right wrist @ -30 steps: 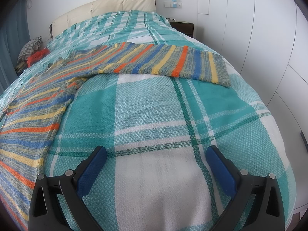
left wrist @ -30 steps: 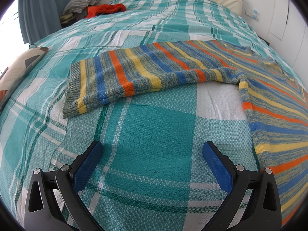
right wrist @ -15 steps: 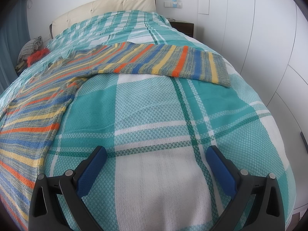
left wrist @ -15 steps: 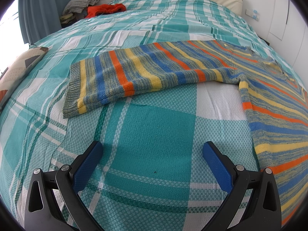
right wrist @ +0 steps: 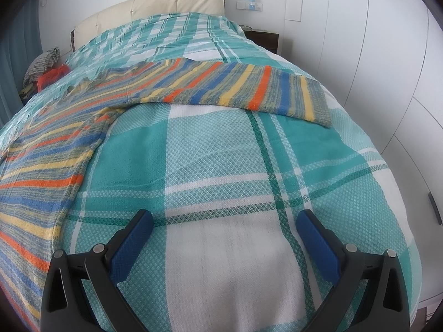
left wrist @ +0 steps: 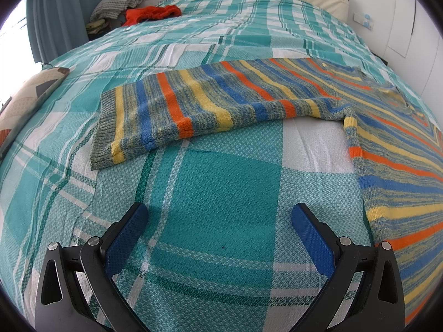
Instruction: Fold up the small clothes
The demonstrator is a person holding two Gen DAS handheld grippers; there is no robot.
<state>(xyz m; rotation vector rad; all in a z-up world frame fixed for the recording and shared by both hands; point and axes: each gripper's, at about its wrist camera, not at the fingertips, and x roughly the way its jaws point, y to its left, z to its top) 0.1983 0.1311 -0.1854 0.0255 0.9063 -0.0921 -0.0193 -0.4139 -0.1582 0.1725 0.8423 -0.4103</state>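
Note:
A striped knit sweater (left wrist: 387,144) in blue, yellow, orange and grey lies flat on the bed. In the left wrist view its left sleeve (left wrist: 193,108) stretches out to the left, ahead of my left gripper (left wrist: 220,214), which is open and empty above the bedspread. In the right wrist view the sweater body (right wrist: 41,171) lies at the left and its other sleeve (right wrist: 249,88) stretches right, beyond my right gripper (right wrist: 224,220), which is open and empty.
The bed has a teal and white plaid cover (left wrist: 221,188) and a cream headboard (right wrist: 155,8). A red garment (left wrist: 152,13) and a folded grey one (left wrist: 116,2) lie at the far left. White wardrobe doors (right wrist: 387,55) stand right of the bed.

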